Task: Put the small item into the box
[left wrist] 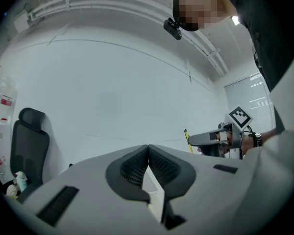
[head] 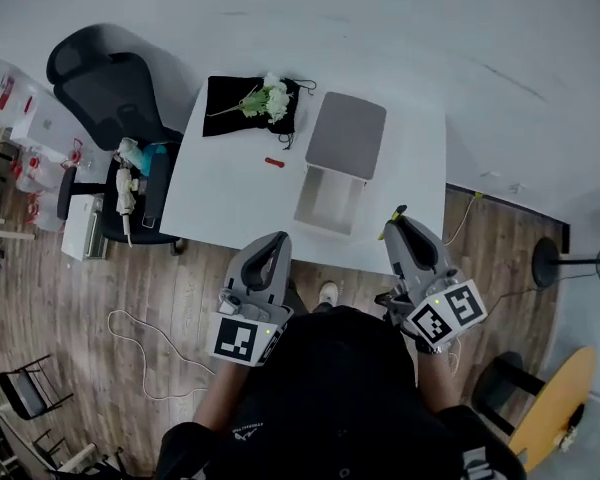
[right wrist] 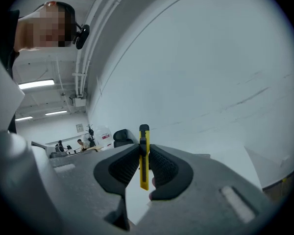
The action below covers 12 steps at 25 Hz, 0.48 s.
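Note:
On the white table (head: 230, 198) an open box (head: 332, 198) stands with its grey lid (head: 346, 133) tipped back. A small red item (head: 273, 162) lies left of the box. My left gripper (head: 273, 247) hovers at the table's near edge; in the left gripper view its jaws (left wrist: 148, 151) are shut with nothing between them. My right gripper (head: 398, 230) is shut on a yellow utility knife (right wrist: 144, 156), whose tip (head: 396, 213) pokes out near the box's front right corner. Both grippers point up at the pale wall. The left gripper view also catches the right gripper (left wrist: 208, 138).
A black cloth (head: 230, 103) with white flowers (head: 270, 98) lies at the table's far left corner. A black office chair (head: 110, 93) holding small objects stands left of the table. A white cable (head: 140, 353) trails over the wooden floor. A round wooden stool (head: 555, 398) is at lower right.

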Each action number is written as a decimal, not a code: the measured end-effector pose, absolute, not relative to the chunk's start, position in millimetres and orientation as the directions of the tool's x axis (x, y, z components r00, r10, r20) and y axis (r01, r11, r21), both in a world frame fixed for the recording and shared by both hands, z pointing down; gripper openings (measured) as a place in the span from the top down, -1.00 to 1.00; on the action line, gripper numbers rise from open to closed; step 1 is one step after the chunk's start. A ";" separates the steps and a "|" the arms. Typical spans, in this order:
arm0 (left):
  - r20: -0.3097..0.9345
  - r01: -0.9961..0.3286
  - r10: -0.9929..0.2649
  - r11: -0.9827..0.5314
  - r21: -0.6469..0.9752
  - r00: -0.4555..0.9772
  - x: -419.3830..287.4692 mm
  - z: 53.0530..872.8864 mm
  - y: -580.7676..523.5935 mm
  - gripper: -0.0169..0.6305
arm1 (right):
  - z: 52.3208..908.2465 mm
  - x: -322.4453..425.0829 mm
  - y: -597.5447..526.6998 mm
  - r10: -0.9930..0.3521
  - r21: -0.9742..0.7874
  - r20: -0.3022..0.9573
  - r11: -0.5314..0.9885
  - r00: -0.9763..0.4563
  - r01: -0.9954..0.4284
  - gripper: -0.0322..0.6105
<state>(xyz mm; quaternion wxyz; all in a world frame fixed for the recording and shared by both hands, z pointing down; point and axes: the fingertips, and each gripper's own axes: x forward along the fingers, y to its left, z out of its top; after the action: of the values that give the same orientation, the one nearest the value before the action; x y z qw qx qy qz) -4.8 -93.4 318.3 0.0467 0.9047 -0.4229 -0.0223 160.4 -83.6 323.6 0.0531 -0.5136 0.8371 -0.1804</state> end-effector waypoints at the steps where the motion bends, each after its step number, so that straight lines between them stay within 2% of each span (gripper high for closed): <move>1: 0.001 -0.739 -0.743 -0.665 0.104 0.669 -3.7 318.5 -105.9 0.93 | 324.3 160.2 -90.1 -0.893 -0.368 0.101 0.376 -0.438 -0.851 0.69; 7: -0.014 -0.576 -0.583 -0.806 0.133 0.812 11.4 316.4 -183.4 0.93 | 325.7 153.4 -133.1 -0.951 -0.405 0.123 0.212 -0.283 -0.889 0.69; 12: -0.005 -0.461 -0.470 -0.868 0.186 0.883 17.1 331.0 -215.4 0.93 | 334.8 139.6 -159.1 -0.967 -0.393 0.173 0.108 -0.188 -0.913 0.69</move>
<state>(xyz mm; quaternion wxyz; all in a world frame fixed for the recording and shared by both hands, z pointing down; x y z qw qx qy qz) 17.1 -215.4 331.0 0.0897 0.9661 -0.2408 -0.0252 139.6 -159.1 334.8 0.0637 -0.6339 0.7414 -0.2106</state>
